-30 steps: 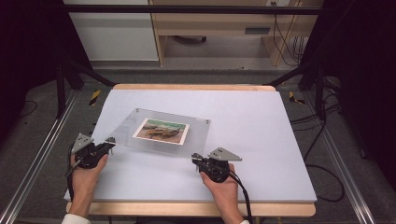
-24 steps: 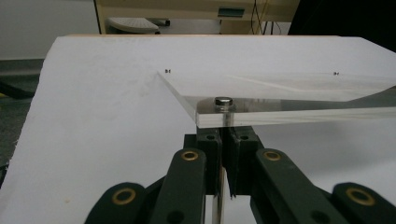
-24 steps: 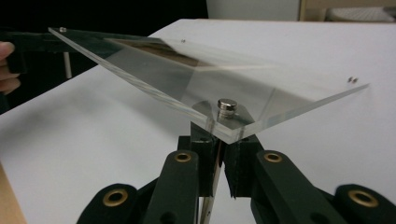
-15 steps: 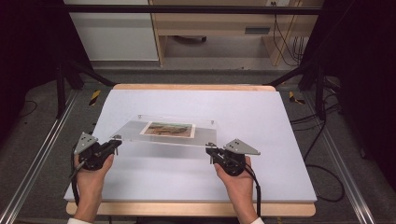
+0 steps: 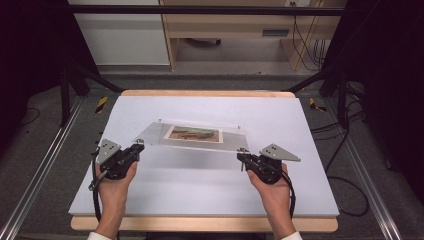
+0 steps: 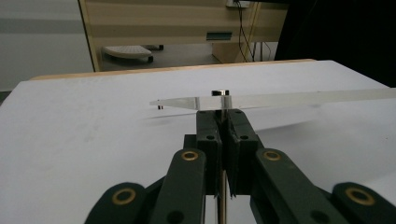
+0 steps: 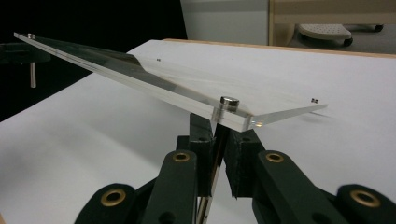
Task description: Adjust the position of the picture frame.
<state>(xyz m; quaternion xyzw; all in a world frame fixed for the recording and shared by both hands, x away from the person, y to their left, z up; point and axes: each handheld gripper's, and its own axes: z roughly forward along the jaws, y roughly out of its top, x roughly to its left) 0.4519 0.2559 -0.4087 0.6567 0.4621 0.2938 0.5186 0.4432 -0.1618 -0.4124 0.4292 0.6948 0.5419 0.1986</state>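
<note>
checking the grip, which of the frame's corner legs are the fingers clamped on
The two near-corner legs: the left gripper pinches the near-left one, the right gripper the near-right one. The acrylic frame tilts, its far two corners low by the table, unheld.

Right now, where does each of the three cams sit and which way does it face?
High view: above the person's side, looking forward and down on the white table; forearms, left gripper, right gripper.
Left gripper view: rides that gripper, along shut jaws toward the table's far edge.
Right gripper view: rides that gripper, looking across the table.
Shared: the clear acrylic frame, held at its metal legs.
</note>
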